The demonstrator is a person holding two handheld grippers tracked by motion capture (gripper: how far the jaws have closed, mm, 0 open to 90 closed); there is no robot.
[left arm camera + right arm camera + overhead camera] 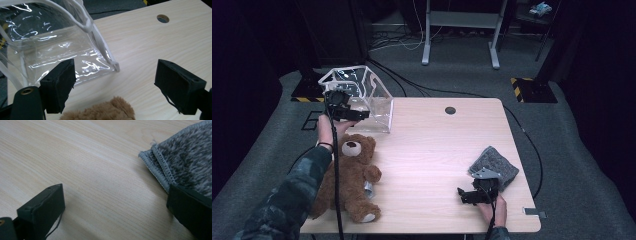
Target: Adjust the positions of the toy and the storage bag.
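Observation:
A brown teddy bear (350,176) lies on its back at the table's left front; the top of its head (100,113) shows low in the left gripper view. Behind it stands a clear plastic bag (362,95) with white trim, its near corner (113,65) ahead of my left gripper's jaws. My left gripper (357,115) hovers over the bear's head, beside the bag, open and empty (115,85). My right gripper (464,196) rests low on the table at the front right, open, next to a folded grey cloth (494,165). The cloth's stitched edge (160,170) lies just past the right-hand jaw.
The wooden table (432,150) has a round cable hole (450,110) near its back edge. Black cables run over the grey carpet behind and to the right. A grey stand's legs (459,35) are on the floor beyond the table.

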